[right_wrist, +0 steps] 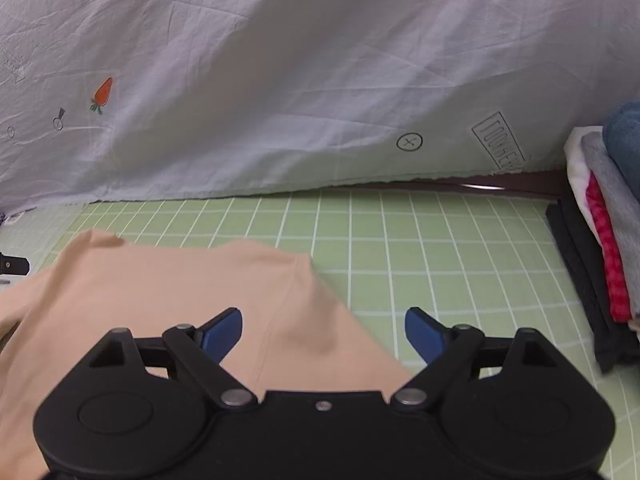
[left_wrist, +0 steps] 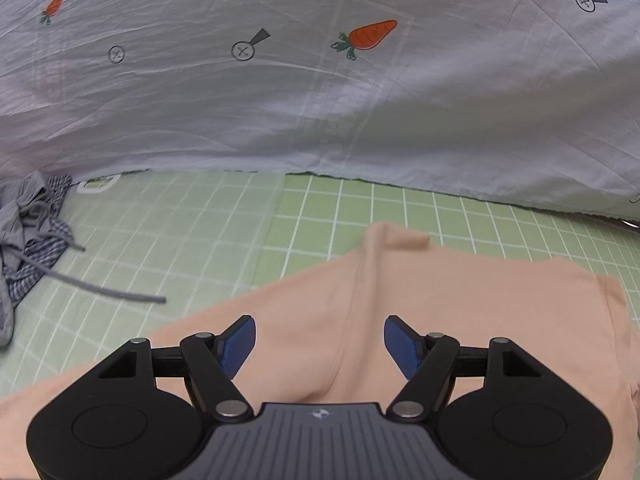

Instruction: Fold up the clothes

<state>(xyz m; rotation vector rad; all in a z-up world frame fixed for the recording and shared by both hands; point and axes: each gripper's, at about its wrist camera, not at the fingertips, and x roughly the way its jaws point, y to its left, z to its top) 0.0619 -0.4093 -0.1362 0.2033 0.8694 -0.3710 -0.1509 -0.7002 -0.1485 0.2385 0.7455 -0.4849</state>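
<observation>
Both grippers, left [left_wrist: 319, 340] and right [right_wrist: 323, 330], hovered with blue-padded fingers spread apart, gripping nothing, above a peach cotton garment [left_wrist: 400, 304] lying flat on the green gridded cutting mat [right_wrist: 440, 248]. Folded clothes [right_wrist: 600, 232] sat stacked at right.

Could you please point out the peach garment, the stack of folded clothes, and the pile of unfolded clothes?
Peach garment [left_wrist: 460, 308]: left wrist view, on its flat middle.
Folded stack [right_wrist: 608, 248]: right wrist view, on the red layer.
Unfolded pile [left_wrist: 28, 232]: left wrist view, on the grey cloth.
</observation>
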